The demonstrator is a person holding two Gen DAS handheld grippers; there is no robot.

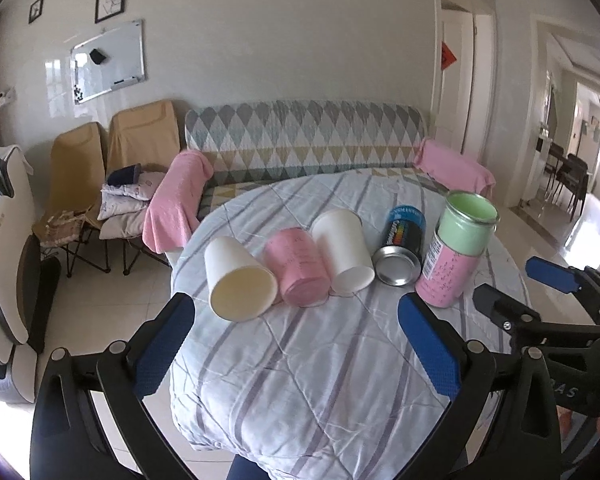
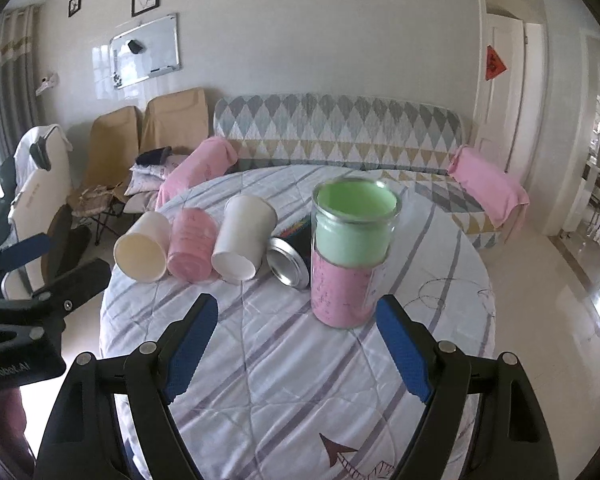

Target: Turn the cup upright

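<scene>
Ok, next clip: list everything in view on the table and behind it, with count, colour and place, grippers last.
paper cups: 2, white, lying on their sides, left part of the row
pink cup: 1, pink, lying between the white cups
can: 1, dark with blue label, lying right of the second white cup
glass jar: 1, green inside over a pink band, upright, right end of the row
table: 1, striped quilted cover
sofa: 1, diamond pattern, behind the table
folding chairs: 2, tan, left of the sofa
whiteboard: 1, on the wall
left gripper: open, empty
right gripper: open, empty
</scene>
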